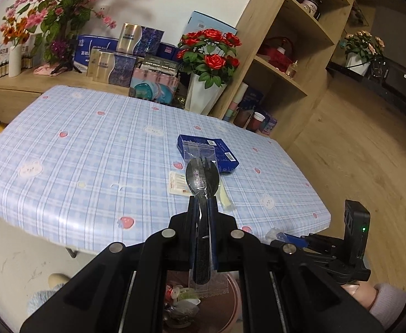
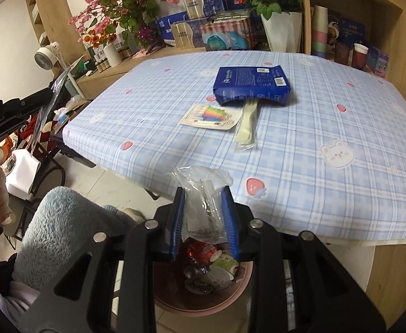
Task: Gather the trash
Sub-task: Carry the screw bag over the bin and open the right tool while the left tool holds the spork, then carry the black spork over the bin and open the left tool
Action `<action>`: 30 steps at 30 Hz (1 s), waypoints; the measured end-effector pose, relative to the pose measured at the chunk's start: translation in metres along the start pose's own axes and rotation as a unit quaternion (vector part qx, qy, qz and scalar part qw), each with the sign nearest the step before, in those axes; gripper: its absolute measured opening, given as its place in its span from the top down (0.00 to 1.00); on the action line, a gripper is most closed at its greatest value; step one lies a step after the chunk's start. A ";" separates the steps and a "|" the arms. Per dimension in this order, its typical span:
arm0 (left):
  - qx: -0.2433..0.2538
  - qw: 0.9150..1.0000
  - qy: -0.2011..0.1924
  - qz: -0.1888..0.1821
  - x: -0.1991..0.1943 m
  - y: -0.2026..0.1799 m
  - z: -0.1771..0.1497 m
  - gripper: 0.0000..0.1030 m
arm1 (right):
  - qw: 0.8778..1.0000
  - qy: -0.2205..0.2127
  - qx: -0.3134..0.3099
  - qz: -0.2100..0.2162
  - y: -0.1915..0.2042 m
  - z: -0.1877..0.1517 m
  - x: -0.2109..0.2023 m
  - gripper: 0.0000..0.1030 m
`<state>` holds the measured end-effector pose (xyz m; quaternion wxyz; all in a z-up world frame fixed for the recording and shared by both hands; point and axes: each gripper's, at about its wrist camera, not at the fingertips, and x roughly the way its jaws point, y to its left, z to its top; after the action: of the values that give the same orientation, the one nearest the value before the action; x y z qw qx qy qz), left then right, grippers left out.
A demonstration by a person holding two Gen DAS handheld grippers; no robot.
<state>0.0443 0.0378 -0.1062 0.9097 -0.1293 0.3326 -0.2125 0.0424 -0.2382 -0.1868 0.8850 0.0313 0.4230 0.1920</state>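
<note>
The left tool [image 1: 203,208] is nearly closed, clamping a wrapped black spoon [image 1: 198,176] whose bowl sticks out ahead of the tips and whose handle hangs back over the pink bin [image 1: 232,305] below. The right tool [image 2: 204,194] stands narrow, its blue pads [image 2: 228,208] pressing a crumpled clear bag [image 2: 203,191] directly above the bin [image 2: 203,302], which holds other rubbish. On the counter [image 2: 314,116] ahead lie a blue box [image 2: 251,84], a candle card [image 2: 208,115] and a pale wrapped fork [image 2: 247,126], well apart from both tools.
</note>
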 end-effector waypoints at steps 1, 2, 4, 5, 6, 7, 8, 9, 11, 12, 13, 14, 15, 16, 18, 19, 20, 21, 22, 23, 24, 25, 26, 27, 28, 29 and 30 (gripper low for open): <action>0.000 1.000 0.001 0.000 -0.002 0.000 -0.002 0.91 | 1.000 0.001 0.000 0.003 0.001 -0.001 0.000 0.71; 0.001 1.000 0.001 0.001 -0.005 0.000 -0.004 0.91 | 1.000 0.003 0.001 0.007 0.003 -0.002 0.001 0.70; 0.003 1.000 -0.002 0.003 -0.010 -0.001 -0.005 0.91 | 1.000 0.005 0.000 0.012 0.006 -0.002 0.003 0.64; 0.004 1.000 -0.003 0.004 -0.011 -0.001 -0.007 0.91 | 1.000 0.005 -0.002 0.014 0.008 -0.002 0.003 0.63; 0.004 1.000 -0.004 0.004 -0.013 0.000 -0.008 0.91 | 1.000 0.004 -0.005 0.015 0.010 -0.002 0.004 0.62; 0.004 1.000 -0.004 0.005 -0.013 0.000 -0.009 0.91 | 1.000 0.005 -0.007 0.016 0.012 -0.001 0.005 0.60; 0.003 1.000 -0.003 0.005 -0.013 0.000 -0.010 0.91 | 1.000 0.005 -0.010 0.015 0.014 -0.001 0.006 0.56; 0.001 1.000 -0.001 0.004 -0.013 0.001 -0.012 0.91 | 1.000 0.003 -0.013 0.014 0.016 0.000 0.005 0.49; -0.001 1.000 0.001 0.002 -0.011 0.001 -0.014 0.91 | 1.000 -0.004 -0.016 0.014 0.018 0.001 0.003 0.41; -0.001 1.000 0.003 0.002 -0.010 0.001 -0.015 0.91 | 1.000 -0.009 -0.016 0.011 0.017 0.003 0.000 0.36; -0.002 1.000 0.005 0.000 -0.009 0.001 -0.017 0.91 | 1.000 -0.015 -0.016 0.006 0.017 0.005 -0.002 0.29; -0.001 1.000 0.007 -0.001 -0.008 0.000 -0.018 0.91 | 1.000 -0.020 -0.015 0.002 0.016 0.006 -0.004 0.25; 0.001 1.000 0.010 -0.002 -0.007 -0.001 -0.020 0.91 | 0.999 -0.033 -0.013 -0.008 0.014 0.009 -0.008 0.17; 0.003 1.000 0.013 -0.003 -0.005 -0.002 -0.021 0.91 | 0.999 -0.043 -0.010 -0.015 0.012 0.011 -0.011 0.10; 0.008 1.000 0.020 -0.006 -0.001 -0.005 -0.024 0.91 | 0.998 -0.059 -0.004 -0.028 0.008 0.015 -0.017 0.08; 0.010 1.000 0.024 -0.007 0.001 -0.007 -0.026 0.91 | 0.997 -0.062 0.000 -0.035 0.005 0.018 -0.019 0.06; 0.012 1.000 0.028 -0.009 0.003 -0.008 -0.028 0.91 | 0.997 -0.063 0.004 -0.038 0.001 0.021 -0.020 0.06; 0.013 0.999 0.033 -0.011 0.006 -0.009 -0.029 0.91 | 0.997 -0.064 0.008 -0.039 -0.002 0.024 -0.021 0.06; 0.016 0.999 0.039 -0.014 0.009 -0.011 -0.032 0.91 | 0.997 -0.067 0.010 -0.043 -0.006 0.027 -0.022 0.06; 0.019 0.999 0.042 -0.015 0.011 -0.012 -0.033 0.91 | 0.996 -0.070 0.012 -0.048 -0.008 0.028 -0.023 0.06; 0.022 0.998 0.047 -0.017 0.014 -0.014 -0.036 0.91 | 0.996 -0.075 0.013 -0.054 -0.010 0.030 -0.025 0.06; 0.023 0.998 0.051 -0.018 0.016 -0.015 -0.037 0.91 | 0.995 -0.078 0.013 -0.058 -0.012 0.032 -0.026 0.06; 0.024 0.998 0.055 -0.019 0.018 -0.016 -0.040 0.91 | 0.995 -0.082 0.015 -0.061 -0.015 0.033 -0.029 0.06; 0.024 0.998 0.060 -0.021 0.020 -0.017 -0.043 0.91 | 0.994 -0.085 0.020 -0.062 -0.017 0.034 -0.030 0.06; 0.024 0.997 0.064 -0.023 0.022 -0.017 -0.046 0.91 | 0.994 -0.087 0.026 -0.060 -0.019 0.034 -0.032 0.06; 0.025 0.997 0.069 -0.025 0.024 -0.018 -0.049 0.91 | 0.994 -0.088 0.031 -0.056 -0.020 0.033 -0.033 0.05; 0.026 0.997 0.073 -0.025 0.026 -0.019 -0.052 0.91 | 0.994 -0.089 0.036 -0.052 -0.021 0.032 -0.034 0.06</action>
<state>0.0221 0.0044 -0.1520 0.8805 -0.0980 0.3888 -0.2530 0.0541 -0.2665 -0.1461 0.9262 0.0586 0.3502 0.1268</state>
